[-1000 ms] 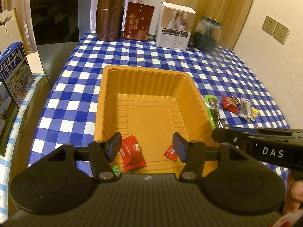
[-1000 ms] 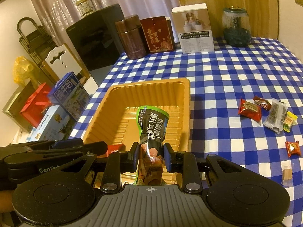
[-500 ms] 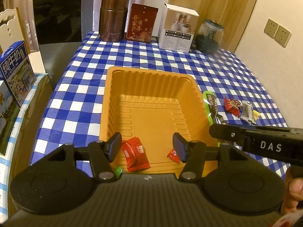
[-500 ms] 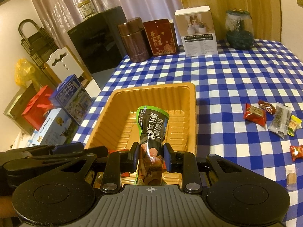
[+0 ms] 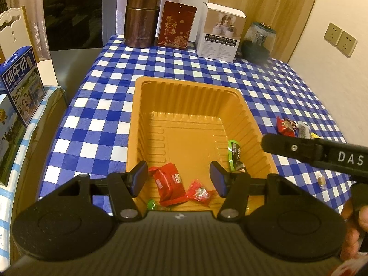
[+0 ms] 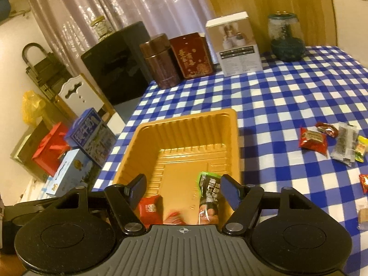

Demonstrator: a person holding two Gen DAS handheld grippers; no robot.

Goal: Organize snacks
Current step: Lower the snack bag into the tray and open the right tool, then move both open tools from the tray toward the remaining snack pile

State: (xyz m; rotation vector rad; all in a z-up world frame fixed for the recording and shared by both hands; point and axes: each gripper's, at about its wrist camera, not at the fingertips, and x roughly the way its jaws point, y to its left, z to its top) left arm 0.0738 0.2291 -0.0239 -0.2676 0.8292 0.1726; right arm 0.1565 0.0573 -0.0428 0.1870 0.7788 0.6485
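The right hand-held gripper (image 6: 182,189) had just opened, releasing the green-edged snack packet (image 6: 208,194) into the orange tray (image 6: 184,124); the left hand-held gripper (image 5: 178,177) hung released, empty.

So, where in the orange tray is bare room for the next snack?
The far half of the orange tray is bare, up to its back wall. The near end is crowded: red packet, small red candy, green candy, and green-edged dark packet along the right wall.

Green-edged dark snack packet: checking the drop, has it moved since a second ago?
Yes. The green-edged dark snack packet dropped from the right gripper into the orange plastic tray.
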